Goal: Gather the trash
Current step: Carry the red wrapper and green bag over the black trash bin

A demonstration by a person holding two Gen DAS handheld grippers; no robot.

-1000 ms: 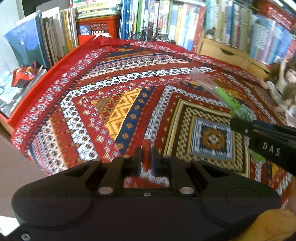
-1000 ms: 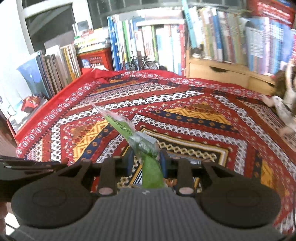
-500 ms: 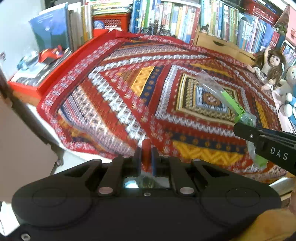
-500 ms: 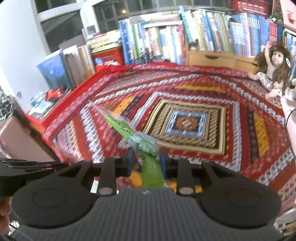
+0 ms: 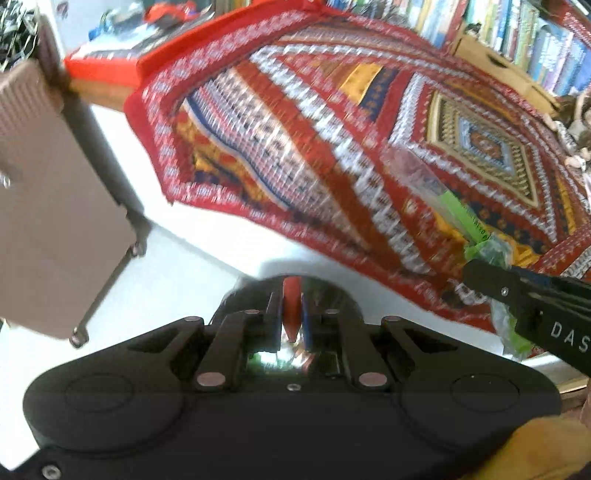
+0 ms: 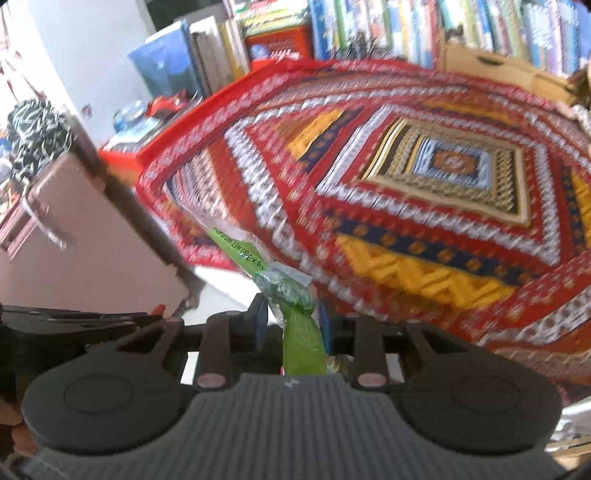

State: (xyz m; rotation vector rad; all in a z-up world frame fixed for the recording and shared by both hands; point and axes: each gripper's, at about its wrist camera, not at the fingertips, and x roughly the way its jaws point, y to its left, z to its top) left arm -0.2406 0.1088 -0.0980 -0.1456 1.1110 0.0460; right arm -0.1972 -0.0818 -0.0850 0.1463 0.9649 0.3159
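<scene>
My left gripper (image 5: 292,314) is shut on a small flat red scrap (image 5: 291,295) that stands up between its pads. It hangs past the table's near left edge, over white floor. My right gripper (image 6: 293,317) is shut on a crumpled green and clear plastic wrapper (image 6: 291,291), whose long clear end sticks up and to the left. In the left wrist view the same wrapper (image 5: 461,218) juts from the right gripper's black fingers (image 5: 491,284) at the right edge. The left gripper's dark body (image 6: 74,321) lies low on the left of the right wrist view.
A table under a red patterned cloth (image 5: 332,147) fills the upper right. A brown ribbed case (image 5: 48,192) stands on the white floor (image 5: 192,266) to the left. Behind the table stand books (image 6: 369,29), a wooden box (image 6: 491,66) and a red tray (image 5: 99,70).
Both grippers have swung left and down, from over the cloth to past the table's edge. The floor and the brown case have come into view. Both grips are unchanged.
</scene>
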